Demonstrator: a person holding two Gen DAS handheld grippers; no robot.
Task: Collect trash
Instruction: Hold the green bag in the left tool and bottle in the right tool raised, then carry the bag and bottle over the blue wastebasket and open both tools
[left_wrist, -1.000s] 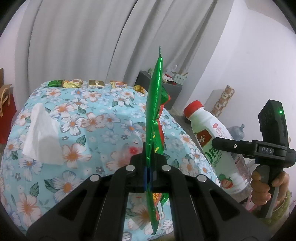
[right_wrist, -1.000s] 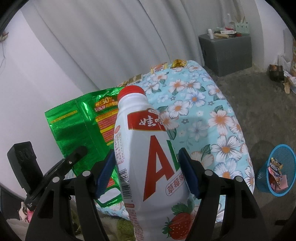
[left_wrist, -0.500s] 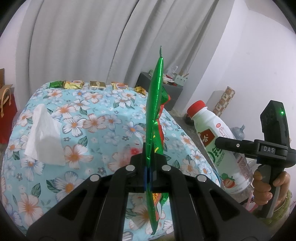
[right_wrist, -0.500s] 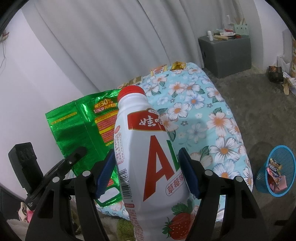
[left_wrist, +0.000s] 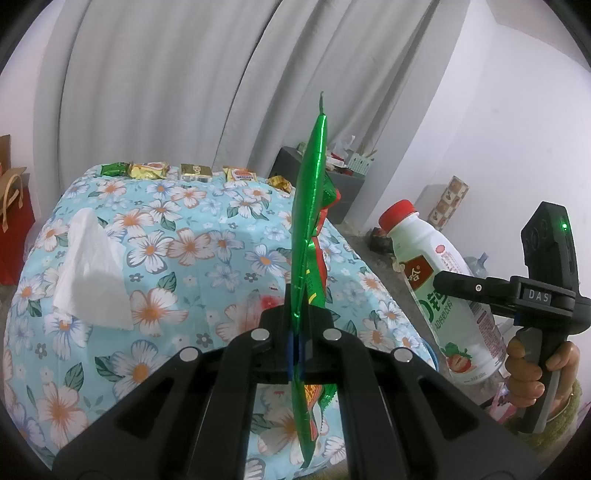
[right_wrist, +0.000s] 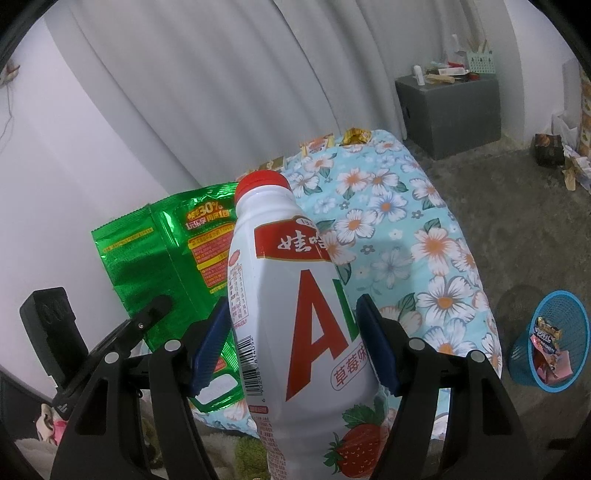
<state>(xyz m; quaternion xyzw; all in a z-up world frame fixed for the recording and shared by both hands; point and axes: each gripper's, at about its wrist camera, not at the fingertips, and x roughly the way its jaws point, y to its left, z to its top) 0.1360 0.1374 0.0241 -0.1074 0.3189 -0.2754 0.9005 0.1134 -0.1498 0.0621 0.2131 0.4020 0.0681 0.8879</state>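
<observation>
Little differed from a second before: both hands had stayed put, the bottle only shifting slightly in the left view. The left gripper (left_wrist: 297, 350) was pinched shut on one crinkly green foil snack bag (left_wrist: 310, 221), held edge-on above the floral tablecloth (left_wrist: 192, 243). The right gripper (right_wrist: 291, 343) clamped one smooth white plastic yogurt-drink bottle (right_wrist: 295, 295), red-capped. One crumpled white tissue (left_wrist: 92, 273) and five small wrapped snacks (left_wrist: 195, 171) lay on the cloth. One blue mesh bin (right_wrist: 550, 339) stood on the floor.

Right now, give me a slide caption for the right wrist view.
Right gripper clamps a white strawberry-drink bottle above the floral table, blue bin at right.
</observation>
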